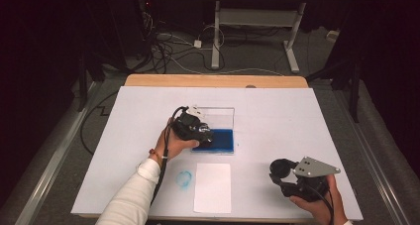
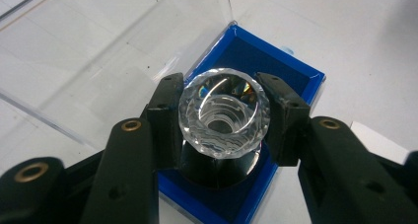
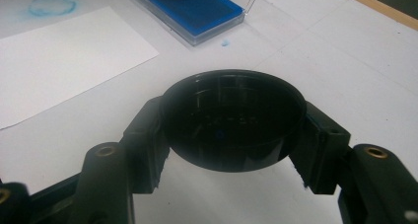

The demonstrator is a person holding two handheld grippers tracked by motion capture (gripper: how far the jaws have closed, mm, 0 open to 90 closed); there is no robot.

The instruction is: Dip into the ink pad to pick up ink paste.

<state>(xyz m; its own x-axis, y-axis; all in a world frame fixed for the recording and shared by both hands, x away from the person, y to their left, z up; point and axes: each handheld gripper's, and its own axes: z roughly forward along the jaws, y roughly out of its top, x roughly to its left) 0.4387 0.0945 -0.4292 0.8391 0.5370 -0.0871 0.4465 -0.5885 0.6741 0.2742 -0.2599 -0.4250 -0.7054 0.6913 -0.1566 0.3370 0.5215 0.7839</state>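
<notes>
Crystal-topped stamp (image 1: pixel 204 134) sits in the grip of the left gripper (image 1: pixel 202 135) in the high view, low over the blue ink pad (image 1: pixel 222 140) near the middle of the tabletop (image 1: pixel 277 111). The pad's clear lid (image 1: pixel 218 117) stands up on its far side. A blank white sheet (image 1: pixel 213 187) lies nearer than the pad and slightly left of it, with a faint blue ring print (image 1: pixel 184 178) just to the sheet's left. The right gripper (image 1: pixel 280 171) rests well apart, at the near right, holding a black round cap (image 1: pixel 280 169).

In the left gripper view the jaws are clamped on the stamp's faceted glass knob (image 2: pixel 224 113) from either side, its long axis upright and its dark base (image 2: pixel 217 166) down on or just above the ink pad (image 2: pixel 291 73); whether it touches I cannot tell. The clear lid (image 2: pixel 113 41) rises to the left.

In the right gripper view the jaws are closed around the black cap (image 3: pixel 231 120), open side up, above bare tabletop (image 3: pixel 345 51). The ink pad (image 3: pixel 197 9) lies far and left, the white sheet (image 3: pixel 64 56) to the left, the blue ring (image 3: pixel 52 5) beyond it.

The left hand is plainly the nearer one to the sheet, so the stamp's coming travel would likely be up off the pad, then toward the near edge and a little left, keeping its axis vertical.
</notes>
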